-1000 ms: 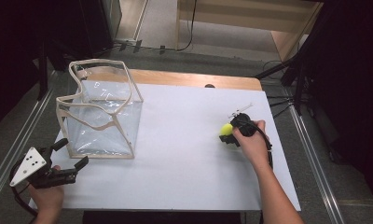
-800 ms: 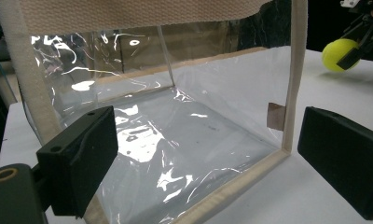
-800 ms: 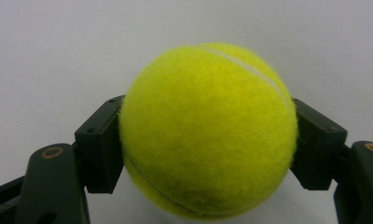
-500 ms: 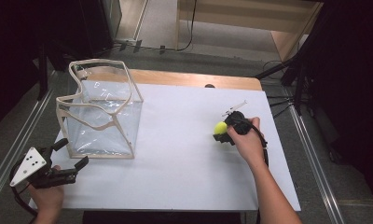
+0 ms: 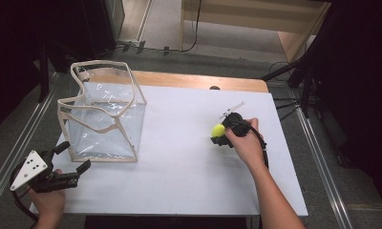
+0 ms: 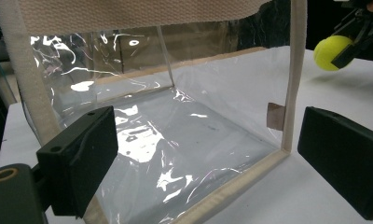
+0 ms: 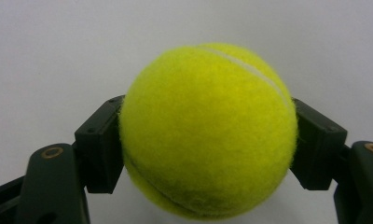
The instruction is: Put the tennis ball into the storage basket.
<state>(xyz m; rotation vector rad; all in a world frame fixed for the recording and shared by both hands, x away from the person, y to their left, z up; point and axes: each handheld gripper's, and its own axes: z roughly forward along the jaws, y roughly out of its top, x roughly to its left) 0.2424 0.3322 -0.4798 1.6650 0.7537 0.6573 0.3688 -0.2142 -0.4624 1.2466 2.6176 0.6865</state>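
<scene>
Right claw [image 5: 221, 135] clamped on a tennis ball [image 5: 218, 130], held above the white table [image 5: 179, 167] well apart from the clear bag [image 5: 103, 119]. Left claw [image 5: 74, 160], jaws wide and empty, waits just beside the bag's near corner. The grasp appears done; the placing, perhaps into the bag, remains. Ball: fuzzy yellow-green, pale seam, undeformed.

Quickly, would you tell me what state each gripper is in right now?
Left gripper: open, holding nothing.
Right gripper: closed on the tennis ball.
</scene>
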